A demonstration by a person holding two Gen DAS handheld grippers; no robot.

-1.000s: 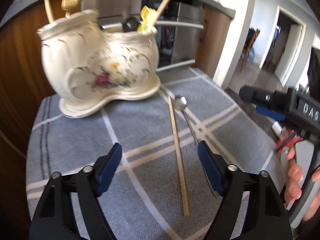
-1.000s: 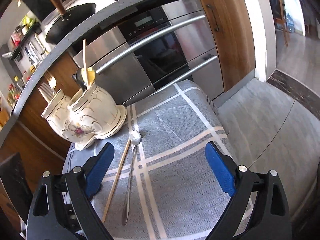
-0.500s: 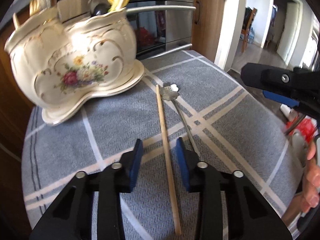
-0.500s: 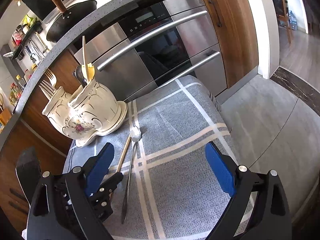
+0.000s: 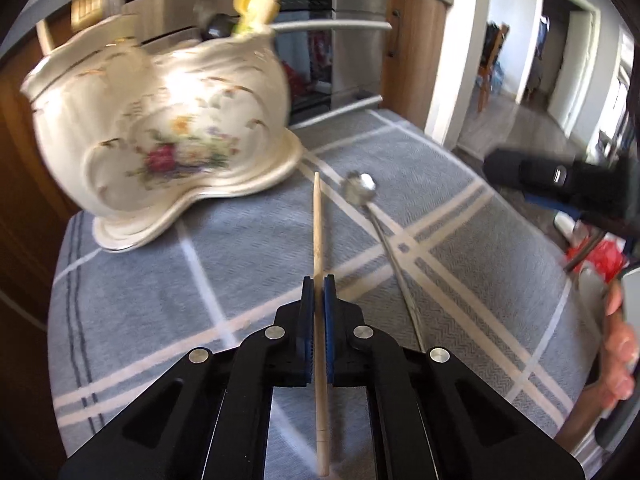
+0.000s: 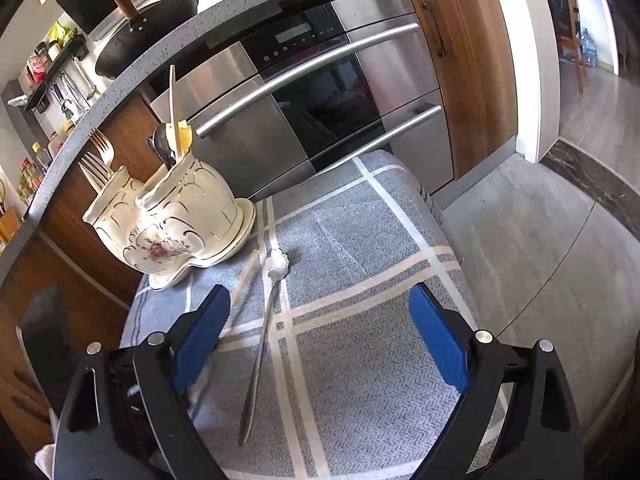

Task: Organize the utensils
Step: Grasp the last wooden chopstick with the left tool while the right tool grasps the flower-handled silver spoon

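Since a second ago, the left gripper (image 5: 319,292) is closing on the wooden chopstick (image 5: 318,232) lying just right of the ceramic utensil holder (image 5: 160,140), gripping the light, stiff stick near mid-length, while the right gripper (image 6: 320,340) is hanging wide open.

Each black gripper (image 5: 319,292) (image 6: 320,340) carries blue pads and silver screws.

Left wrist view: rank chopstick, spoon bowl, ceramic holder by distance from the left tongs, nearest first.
1. Wooden chopstick: clamped between the pads of the left tongs, pointing straight ahead.
2. Spoon bowl: ahead and to the right, lying on the grey checked cloth.
3. Ceramic holder: farthest, ahead and to the left; its base rim reaches close to the chopstick's far tip.
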